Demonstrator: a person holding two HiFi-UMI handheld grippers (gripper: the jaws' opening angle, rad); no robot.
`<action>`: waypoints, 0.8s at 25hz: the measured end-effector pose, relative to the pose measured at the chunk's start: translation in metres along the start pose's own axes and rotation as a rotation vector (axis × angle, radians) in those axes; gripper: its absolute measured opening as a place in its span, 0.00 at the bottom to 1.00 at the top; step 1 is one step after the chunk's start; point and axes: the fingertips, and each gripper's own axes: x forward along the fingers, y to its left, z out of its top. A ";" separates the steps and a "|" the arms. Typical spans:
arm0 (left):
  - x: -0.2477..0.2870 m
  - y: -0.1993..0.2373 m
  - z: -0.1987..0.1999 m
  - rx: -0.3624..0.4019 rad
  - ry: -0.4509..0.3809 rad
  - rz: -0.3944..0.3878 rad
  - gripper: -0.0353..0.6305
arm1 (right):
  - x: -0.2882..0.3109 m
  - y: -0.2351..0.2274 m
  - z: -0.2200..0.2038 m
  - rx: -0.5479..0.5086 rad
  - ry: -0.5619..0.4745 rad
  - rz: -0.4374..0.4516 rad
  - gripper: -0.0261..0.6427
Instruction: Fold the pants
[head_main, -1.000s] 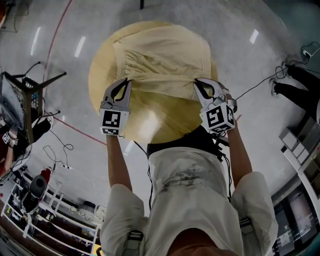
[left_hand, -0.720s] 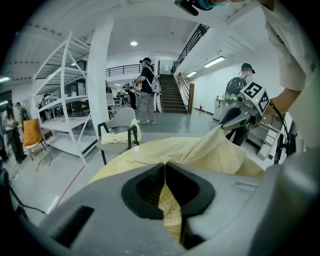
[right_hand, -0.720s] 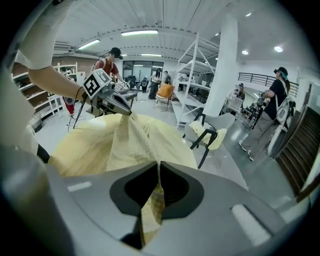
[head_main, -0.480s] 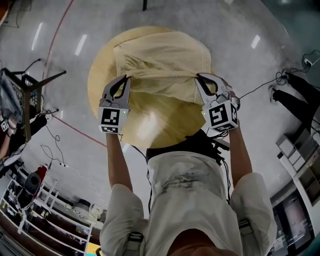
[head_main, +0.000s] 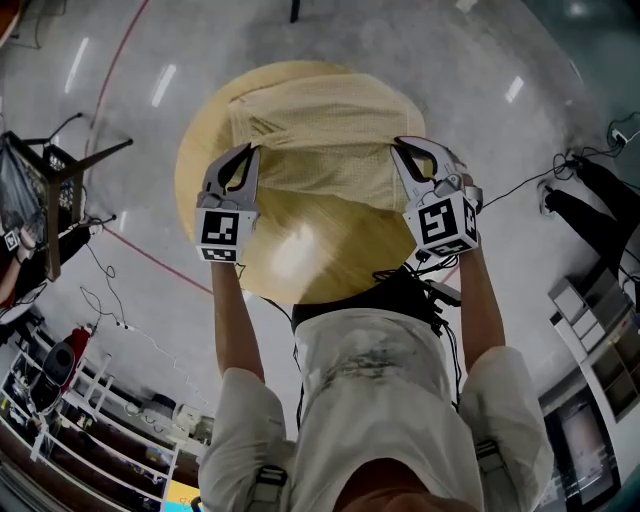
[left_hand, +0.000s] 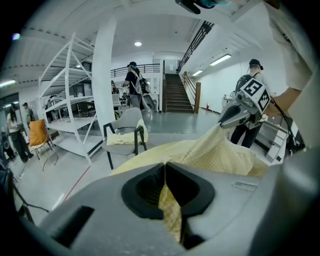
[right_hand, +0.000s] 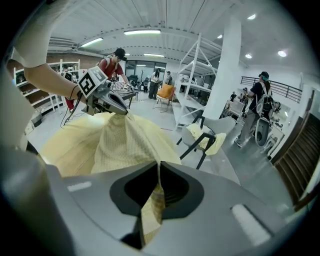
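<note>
A pale yellow pair of pants (head_main: 325, 135) is spread over the far half of a round wooden table (head_main: 300, 255). Its near edge is raised off the table top. The left gripper (head_main: 248, 153) is held at the near left corner of the garment, and its fingers (left_hand: 192, 187) are pressed together on a fold of the yellow cloth. The right gripper (head_main: 398, 147) is held at the near right corner, and its fingers (right_hand: 177, 192) are likewise pinched on the cloth. Between the two grippers the fabric is pulled up into peaks above the table. Beyond the table, a grey chair (left_hand: 125, 135) draped with a yellow cloth is seen in the left gripper view.
</note>
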 end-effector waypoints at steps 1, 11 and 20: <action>0.002 0.002 0.001 -0.002 0.002 0.003 0.08 | 0.003 -0.003 0.000 -0.002 0.002 0.000 0.08; 0.028 0.013 0.004 -0.012 0.032 0.036 0.08 | 0.030 -0.027 -0.010 0.024 0.027 0.007 0.08; 0.049 0.026 -0.002 -0.049 0.050 0.078 0.09 | 0.059 -0.038 -0.023 0.072 0.061 -0.005 0.08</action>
